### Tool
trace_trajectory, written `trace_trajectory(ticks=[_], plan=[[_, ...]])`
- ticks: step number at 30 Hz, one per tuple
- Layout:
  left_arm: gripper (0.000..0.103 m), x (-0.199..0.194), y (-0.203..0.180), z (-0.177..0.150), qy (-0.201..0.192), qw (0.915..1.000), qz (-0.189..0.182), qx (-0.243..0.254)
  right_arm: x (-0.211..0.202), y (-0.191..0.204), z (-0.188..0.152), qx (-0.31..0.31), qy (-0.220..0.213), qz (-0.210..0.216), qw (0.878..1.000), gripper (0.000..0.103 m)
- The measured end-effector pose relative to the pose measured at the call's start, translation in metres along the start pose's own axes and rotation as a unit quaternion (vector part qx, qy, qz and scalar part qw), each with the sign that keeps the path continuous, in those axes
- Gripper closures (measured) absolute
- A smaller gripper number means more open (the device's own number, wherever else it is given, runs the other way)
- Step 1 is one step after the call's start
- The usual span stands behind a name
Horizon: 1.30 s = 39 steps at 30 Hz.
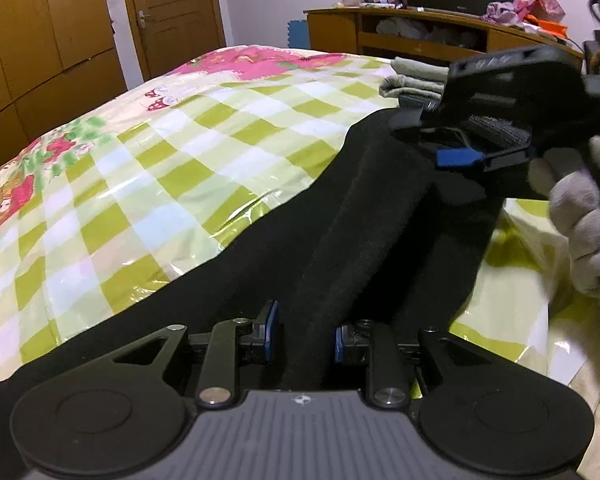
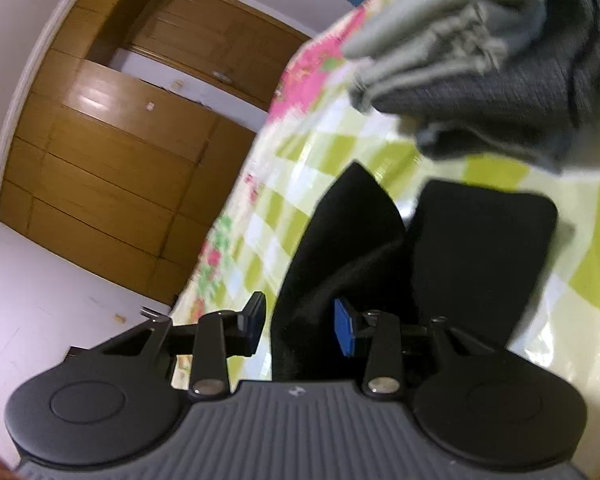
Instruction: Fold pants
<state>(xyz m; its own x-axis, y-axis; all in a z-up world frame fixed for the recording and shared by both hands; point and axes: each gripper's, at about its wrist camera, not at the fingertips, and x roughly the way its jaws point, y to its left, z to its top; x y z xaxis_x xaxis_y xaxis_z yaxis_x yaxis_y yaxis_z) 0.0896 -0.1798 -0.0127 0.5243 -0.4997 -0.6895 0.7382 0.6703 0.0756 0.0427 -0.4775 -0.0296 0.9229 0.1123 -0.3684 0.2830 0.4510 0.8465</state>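
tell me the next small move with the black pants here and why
Probably carry the right gripper toward the left gripper to lay the lifted end over. The black pants stretch between them, fabric sitting between each pair of fingers, while the leg ends hang above the checked sheet. Keep short of the folded grey stack close beyond.

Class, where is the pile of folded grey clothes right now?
The folded grey clothes lie on the checked bedcover, upper right in the left wrist view, just beyond the black pants, before the wooden cabinet.
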Motion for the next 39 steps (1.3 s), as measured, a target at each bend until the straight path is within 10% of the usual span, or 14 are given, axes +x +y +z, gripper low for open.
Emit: trace_trajectory(ticks=[8, 15, 24, 26, 35, 39], plan=[[0.063, 0.003, -0.006, -0.002, 0.004, 0.9999, 0.000, 0.014, -0.005, -0.012, 0.010, 0.029, -0.028, -0.010, 0.999, 0.071], [0.063, 0.005, -0.006, -0.003, 0.007, 0.9999, -0.002, 0.015, -0.024, 0.015, 0.000, -0.110, -0.101, -0.062, 0.987, 0.073], [0.064, 0.011, -0.008, -0.004, 0.012, 0.9997, -0.001, 0.020, -0.026, -0.015, 0.020, -0.033, -0.075, -0.065, 0.995, 0.074], [0.064, 0.011, -0.009, -0.003, 0.011, 0.9997, 0.003, 0.023, -0.027, -0.016, 0.022, -0.031, -0.064, -0.072, 0.995, 0.097], [0.075, -0.015, -0.013, 0.000, -0.026, 0.9989, -0.001, 0.039, -0.072, -0.006, 0.026, -0.039, -0.055, -0.026, 0.997, 0.098], [0.075, -0.002, -0.023, -0.011, 0.007, 0.9983, -0.010, 0.057, -0.074, -0.028, 0.019, -0.036, -0.034, -0.072, 0.996, 0.098]])
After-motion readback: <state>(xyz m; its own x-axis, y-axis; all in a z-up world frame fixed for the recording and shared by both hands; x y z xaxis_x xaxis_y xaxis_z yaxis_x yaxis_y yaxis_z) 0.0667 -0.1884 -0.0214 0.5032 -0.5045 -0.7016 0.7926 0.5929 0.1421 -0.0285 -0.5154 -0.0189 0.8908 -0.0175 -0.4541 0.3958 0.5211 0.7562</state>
